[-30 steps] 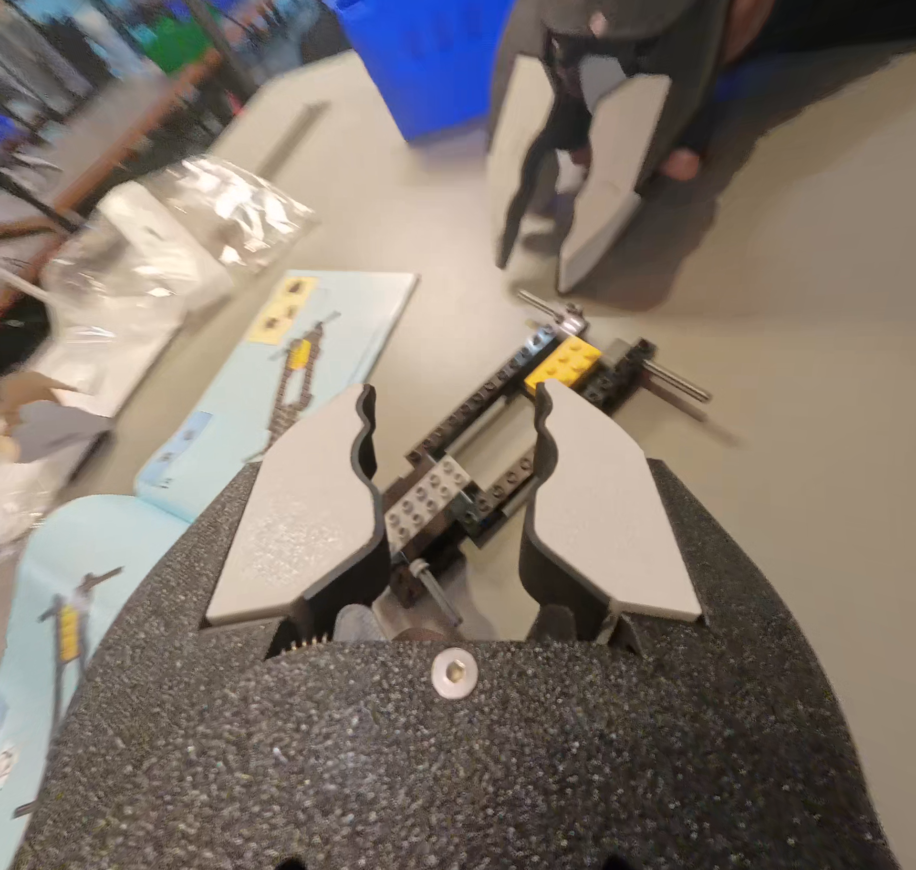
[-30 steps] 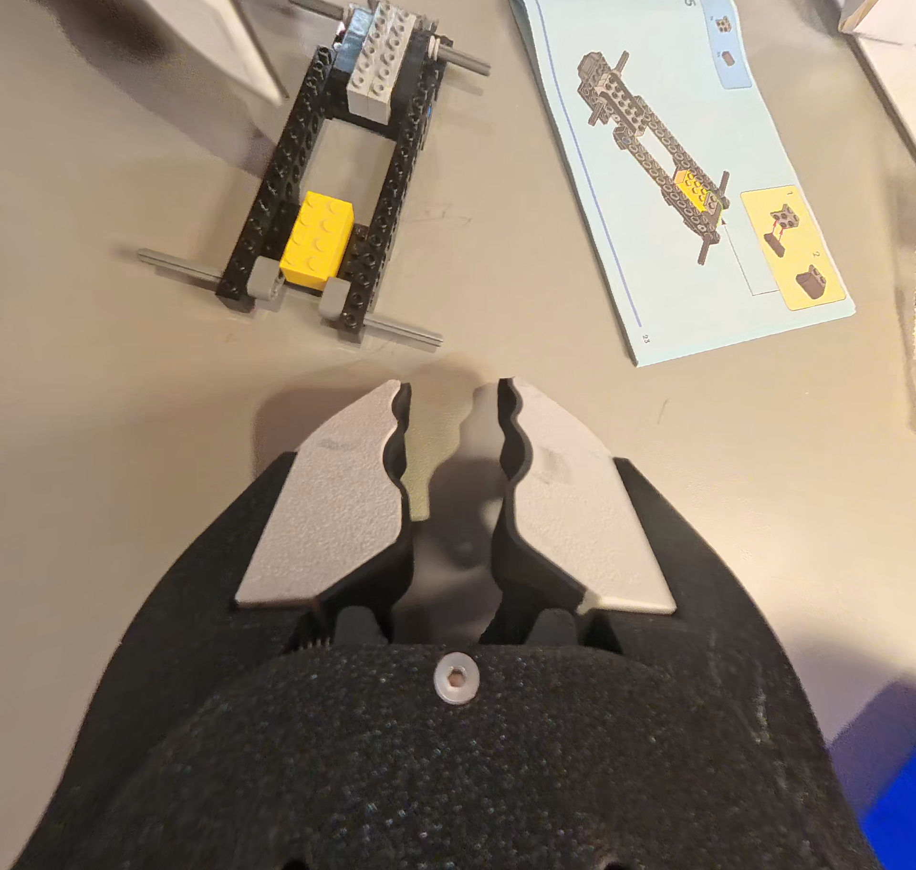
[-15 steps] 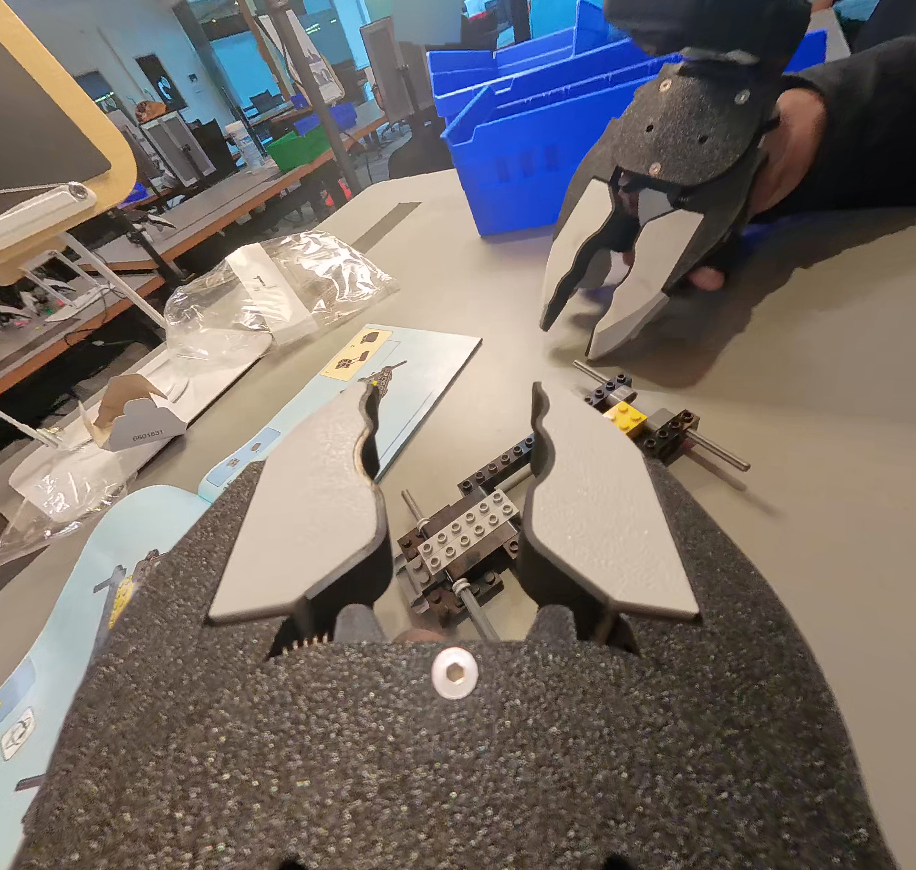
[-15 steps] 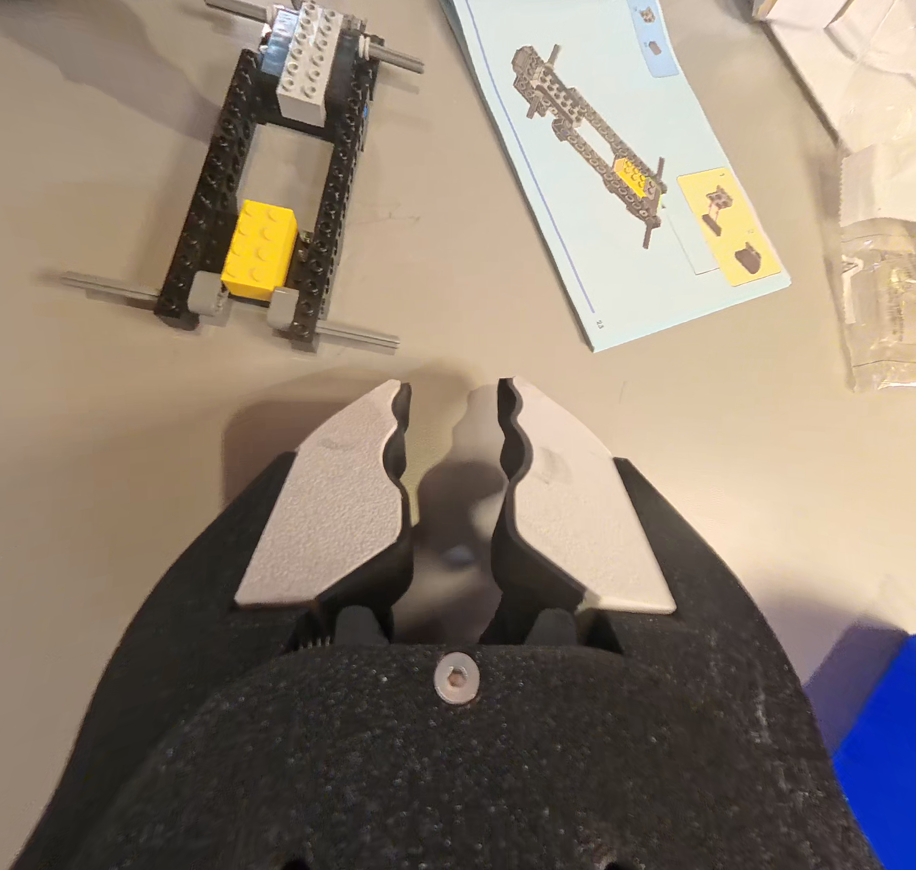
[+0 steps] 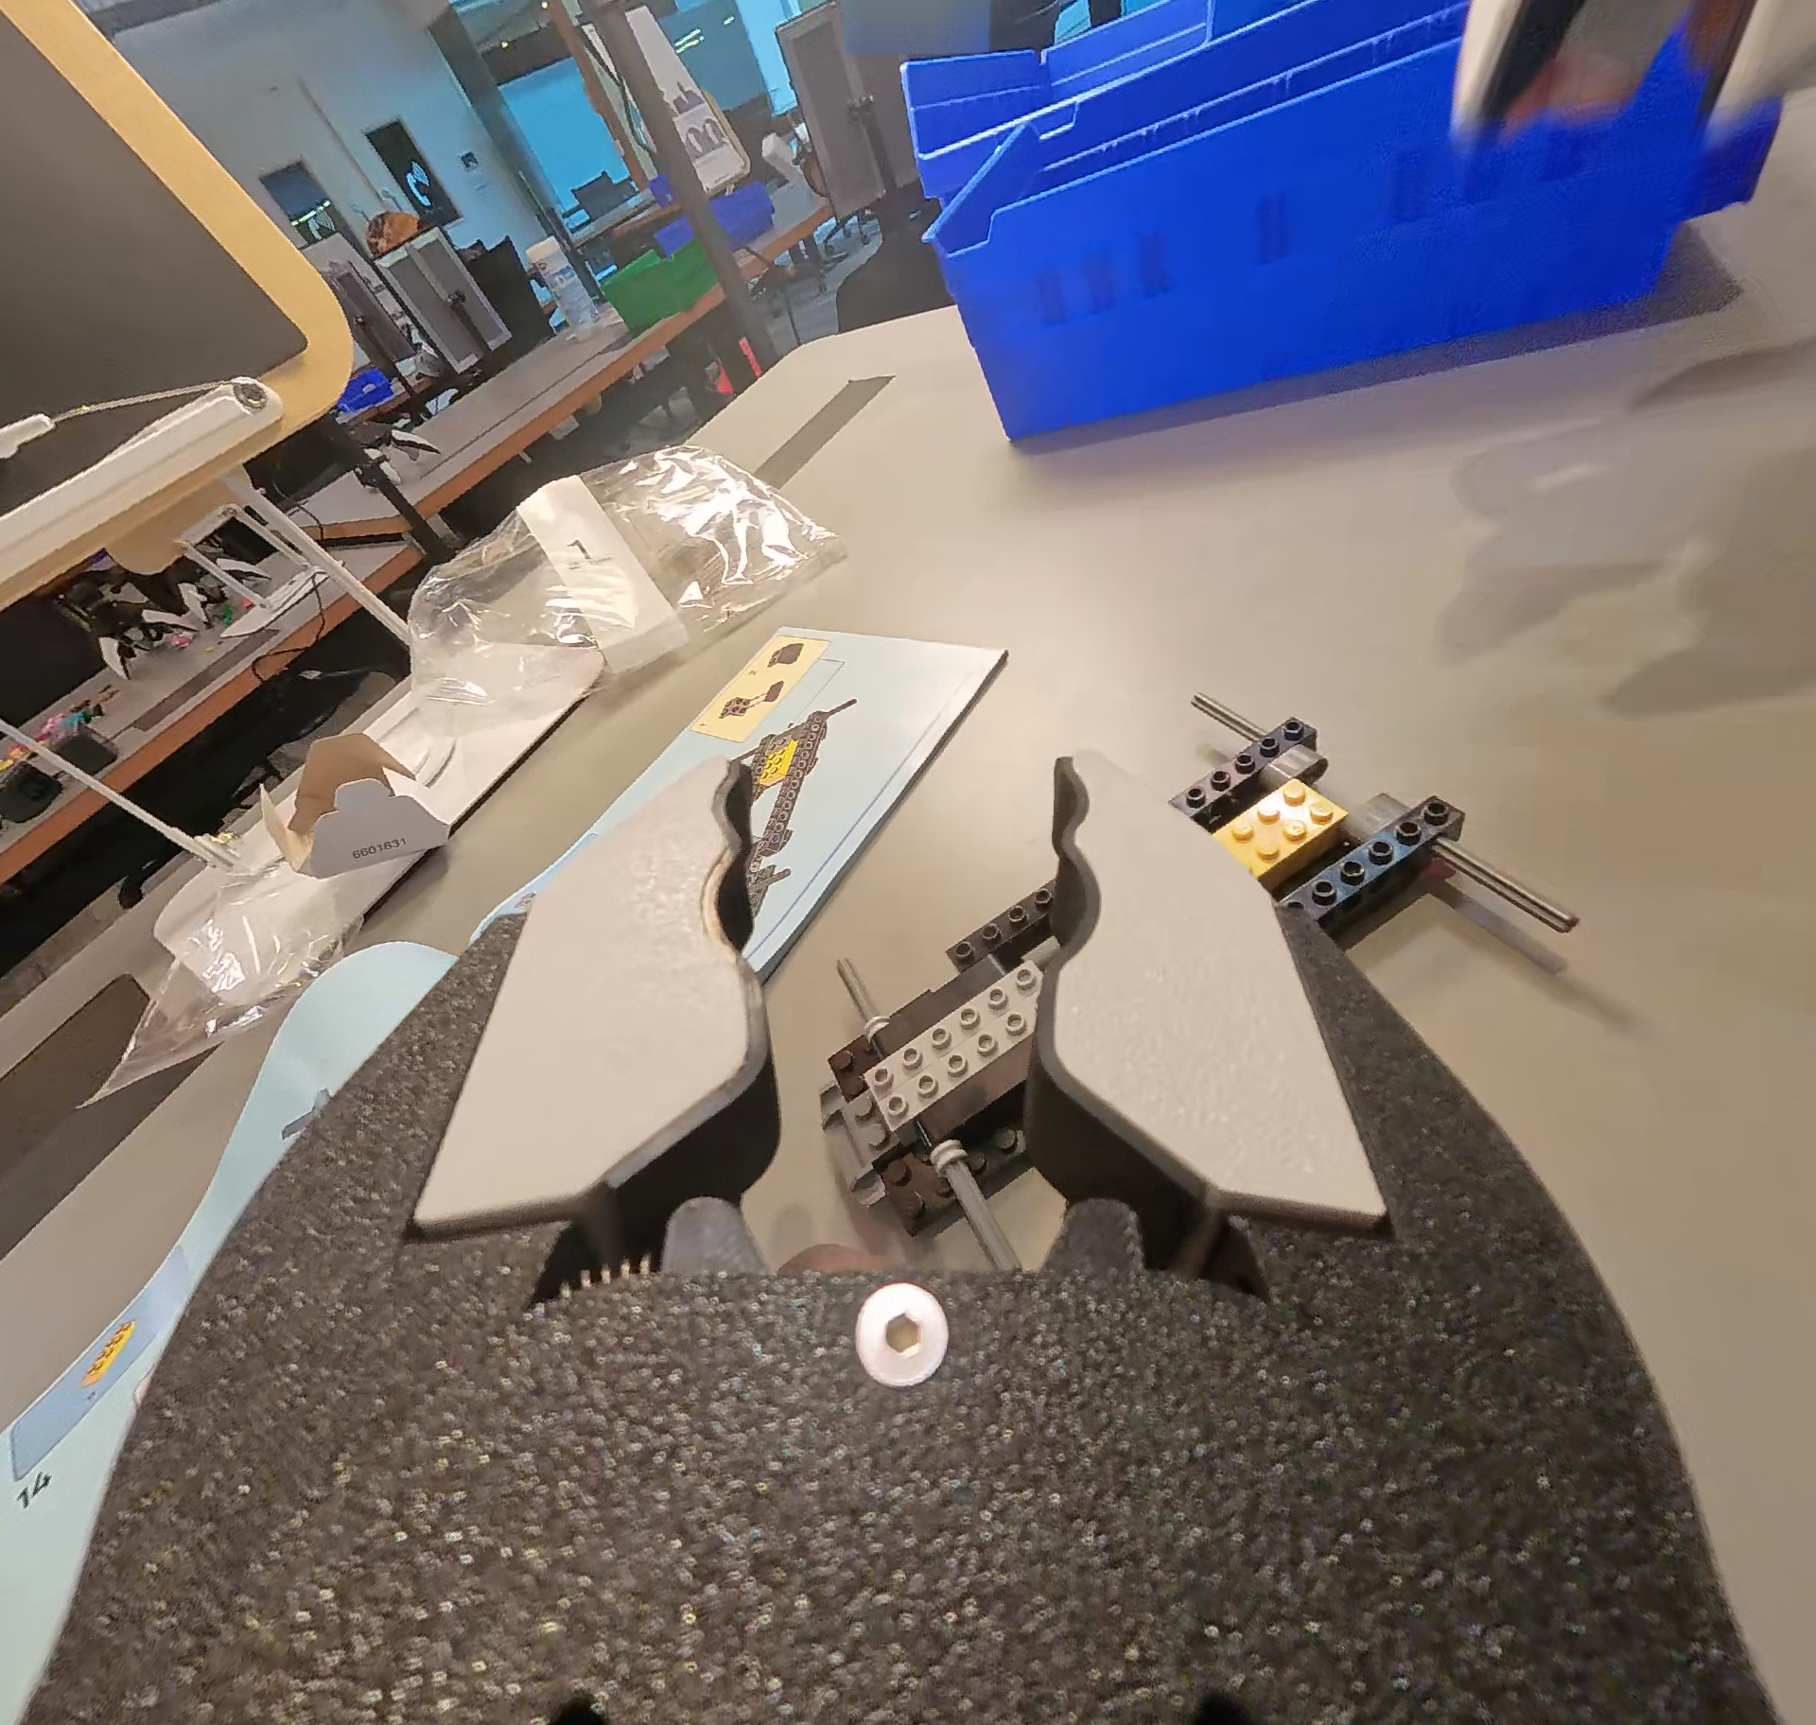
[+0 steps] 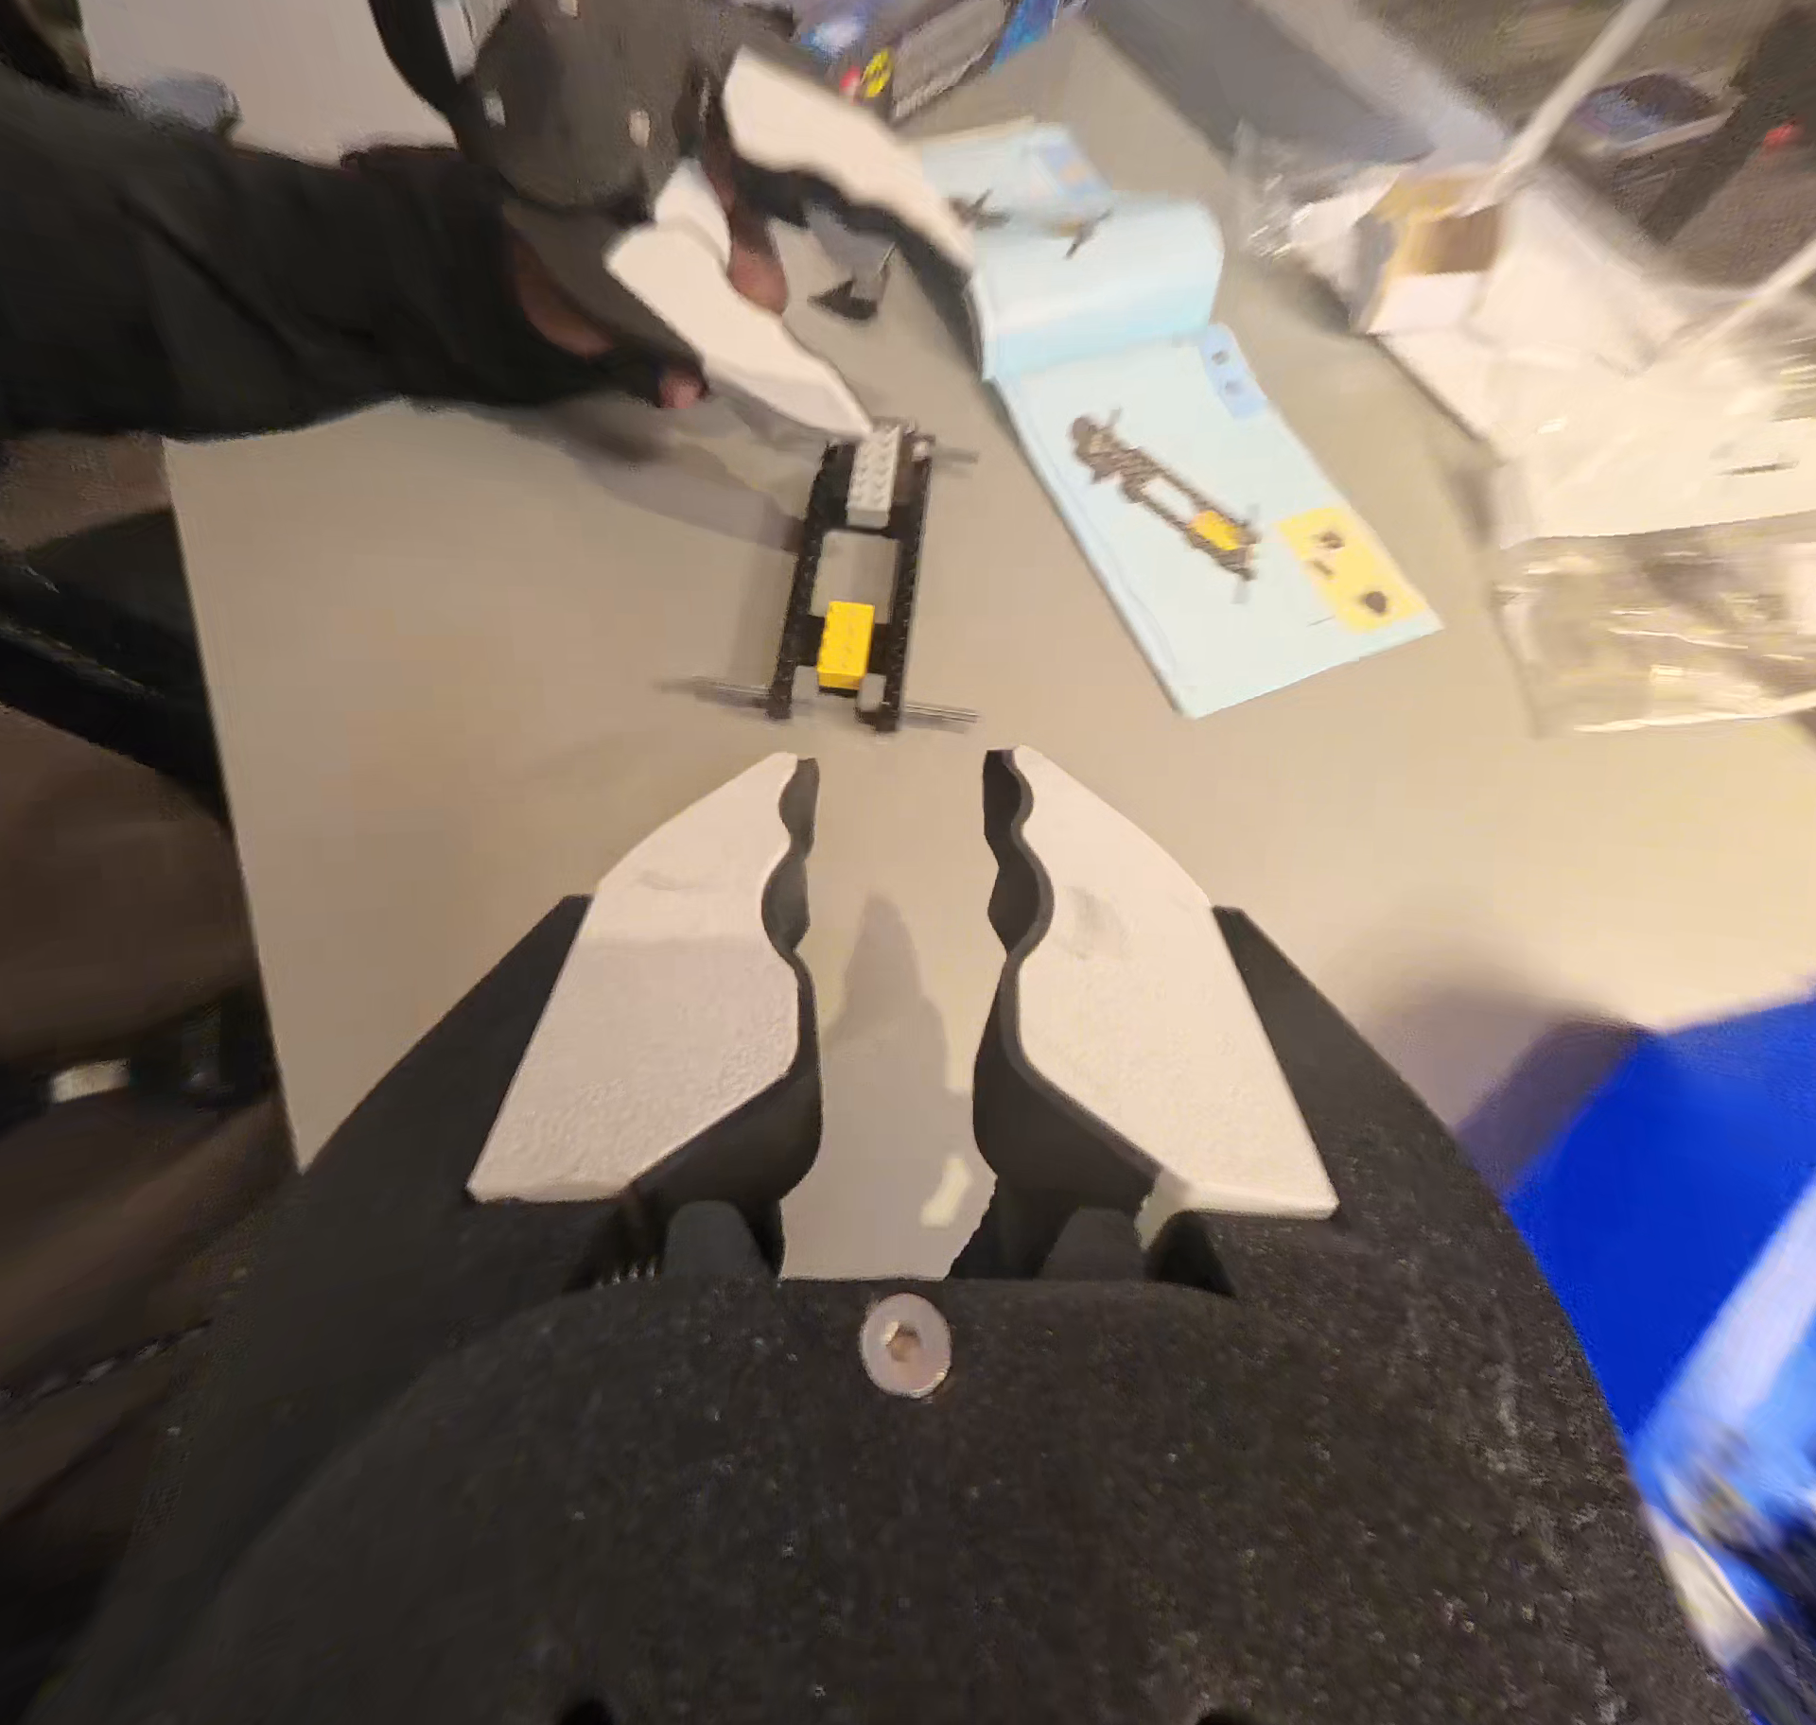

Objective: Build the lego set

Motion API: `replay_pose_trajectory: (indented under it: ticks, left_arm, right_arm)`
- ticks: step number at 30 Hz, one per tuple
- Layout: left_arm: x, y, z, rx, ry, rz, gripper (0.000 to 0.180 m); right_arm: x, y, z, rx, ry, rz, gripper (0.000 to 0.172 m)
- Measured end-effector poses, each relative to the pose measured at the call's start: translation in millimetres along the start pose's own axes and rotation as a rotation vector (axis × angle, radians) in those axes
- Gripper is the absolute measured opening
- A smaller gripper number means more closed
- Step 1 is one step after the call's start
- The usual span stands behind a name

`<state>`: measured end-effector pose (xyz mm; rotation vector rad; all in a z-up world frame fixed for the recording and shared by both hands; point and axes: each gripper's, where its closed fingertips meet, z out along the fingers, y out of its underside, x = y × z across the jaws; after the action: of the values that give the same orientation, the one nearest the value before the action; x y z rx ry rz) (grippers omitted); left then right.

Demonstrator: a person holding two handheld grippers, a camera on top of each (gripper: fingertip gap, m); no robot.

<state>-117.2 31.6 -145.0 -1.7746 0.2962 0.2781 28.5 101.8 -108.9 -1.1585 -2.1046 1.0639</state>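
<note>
Left wrist view only: far room with benches, stacked blue bins (image 5: 1277,233) at the table's far side, a monitor edge top left, a small torn white card box (image 5: 344,823) with a printed number. Right wrist view only: the person's dark sleeve and hand on the left gripper, the near table edge, and a printed toy box (image 6: 934,17) at the back, too blurred to read. Both views show the brick chassis (image 6: 855,587): black studded beams, grey plate at one end, yellow brick (image 6: 845,646) at the other, metal axles sticking out sideways, flat on the grey table (image 5: 1228,548). Left gripper (image 5: 894,784): jaws wide apart, gripping nothing, low over the chassis' grey-plate end; the grey plate (image 5: 943,1049) sits below, between the fingers, and I can't tell whether they touch it. Right gripper (image 6: 899,764): jaws partly apart, only bare table between them, well above and short of the yellow end; in the left view it's just a blur top right. Light-blue instruction booklet (image 5: 865,764) lies open beside the chassis, build diagrams and page numbers on it. Clear plastic bags (image 5: 609,577) beyond it, one with a numbered white label.
</note>
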Motion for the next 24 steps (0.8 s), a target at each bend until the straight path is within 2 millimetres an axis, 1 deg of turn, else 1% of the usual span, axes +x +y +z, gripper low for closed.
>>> replay_pose_trajectory:
  ticks: [1,2,3,4,5,6,7,8,9,11,13,15,18,21,24]
  left_arm:
    - [-0.5,0.5,0.7,-0.004,-0.003,0.000,0.059]
    - [-1.1,0.7,1.7,-0.006,-0.004,0.000,0.059]
    - [-1.6,0.9,2.6,-0.008,-0.006,0.001,0.059]
    - [-2.8,1.1,3.6,-0.010,-0.011,0.000,0.059]
    - [-4.2,1.6,4.6,-0.013,-0.016,-0.002,0.059]
    - [-5.2,2.0,5.6,-0.017,-0.018,-0.007,0.059]
    - [-6.0,2.1,6.7,-0.018,-0.018,-0.011,0.059]
    - [-6.4,2.1,7.7,-0.018,-0.016,-0.014,0.059]
    - [-6.6,2.4,8.7,-0.021,-0.012,-0.016,0.059]
    - [-7.3,3.4,10.3,-0.027,-0.006,-0.018,0.059]
    - [-7.8,4.1,11.3,-0.031,-0.001,-0.020,0.059]
    - [-8.0,4.7,11.8,-0.036,0.002,-0.024,0.059]
    - [-10.6,6.0,12.6,-0.043,-0.008,-0.031,0.058]
    - [-11.9,6.9,13.5,-0.048,-0.005,-0.038,0.058]
    - [-11.3,6.0,12.7,-0.040,0.003,-0.041,0.058]
  right_arm:
    - [9.1,-6.8,-25.1,0.021,0.023,0.006,0.032]
    - [24.6,-9.8,-50.4,0.033,0.069,0.013,0.031]
    - [45.8,-8.3,-74.9,0.031,0.132,0.017,0.031]
    - [72.6,-1.3,-97.9,0.011,0.216,0.022,0.030]
    - [103.2,11.5,-118.6,-0.033,0.312,0.031,0.029]
    - [134.0,29.8,-135.8,-0.099,0.398,0.045,0.027]
    - [161.0,51.8,-148.0,-0.181,0.455,0.066,0.027]
    - [182.3,74.0,-154.9,-0.261,0.476,0.093,0.027]
    - [199.1,93.0,-157.4,-0.323,0.476,0.116,0.027]
    - [223.2,120.5,-155.0,-0.409,0.459,0.138,0.027]
    - [236.4,142.4,-148.6,-0.500,0.419,0.130,0.028]
    - [244.0,157.2,-141.8,-0.572,0.378,0.098,0.027]
    - [257.3,166.1,-132.7,-0.619,0.364,0.070,0.028]
    - [269.1,165.8,-125.3,-0.620,0.380,0.085,0.029]
    - [273.2,165.0,-120.1,-0.609,0.388,0.111,0.029]
